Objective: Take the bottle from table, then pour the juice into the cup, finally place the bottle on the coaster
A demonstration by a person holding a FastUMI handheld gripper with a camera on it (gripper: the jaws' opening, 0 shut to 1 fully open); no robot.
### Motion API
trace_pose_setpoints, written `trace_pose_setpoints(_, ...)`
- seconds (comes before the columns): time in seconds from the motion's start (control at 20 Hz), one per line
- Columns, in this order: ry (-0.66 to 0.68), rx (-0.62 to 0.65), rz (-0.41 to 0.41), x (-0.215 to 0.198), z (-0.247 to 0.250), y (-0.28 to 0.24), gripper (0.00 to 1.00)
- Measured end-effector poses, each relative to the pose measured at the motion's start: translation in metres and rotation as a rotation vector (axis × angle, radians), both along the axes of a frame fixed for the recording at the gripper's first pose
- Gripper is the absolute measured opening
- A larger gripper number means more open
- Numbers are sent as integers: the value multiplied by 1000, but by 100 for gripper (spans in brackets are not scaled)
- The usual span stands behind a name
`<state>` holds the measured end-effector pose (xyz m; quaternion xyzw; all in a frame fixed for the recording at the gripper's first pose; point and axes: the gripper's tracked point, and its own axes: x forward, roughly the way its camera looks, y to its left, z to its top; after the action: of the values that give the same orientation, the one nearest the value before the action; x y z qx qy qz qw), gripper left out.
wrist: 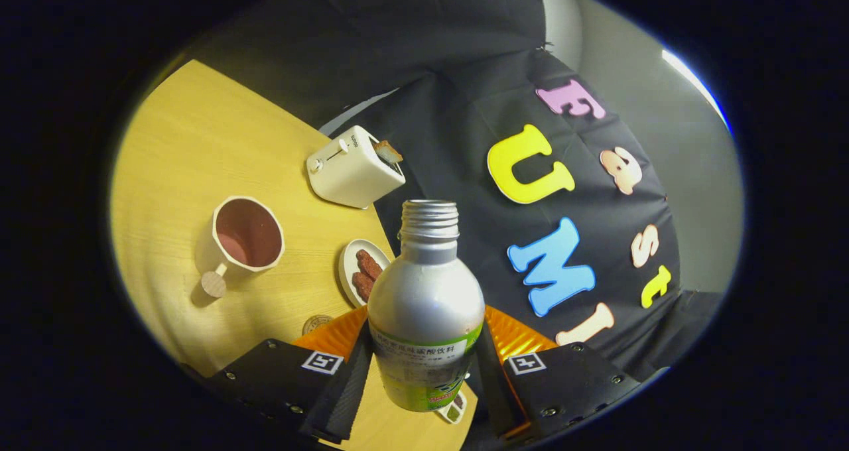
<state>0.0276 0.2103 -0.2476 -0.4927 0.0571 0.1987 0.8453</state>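
A silver metal bottle (pixel 426 298) with a green label and an uncapped threaded neck stands between my fingers, and my gripper (pixel 424 335) is shut on its body. The bottle is lifted above the wooden table (pixel 179 152), and the whole scene looks tilted. Beyond the fingers and to their left stands a white cup (pixel 246 234) with a wooden handle knob; its inside looks pinkish-brown. A small round coaster (pixel 317 322) peeks out on the table just ahead of my left finger.
A white toaster (pixel 353 167) with a slice of toast in it stands at the table's far edge. A small white plate (pixel 351 268) with sausages lies between the cup and the bottle. The booth's black cloth wall hangs behind the table.
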Motion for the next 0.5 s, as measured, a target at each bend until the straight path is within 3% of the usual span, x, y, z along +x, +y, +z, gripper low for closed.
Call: trace_pose_setpoints(0.5,261,399,-151,11,-6,-49,75)
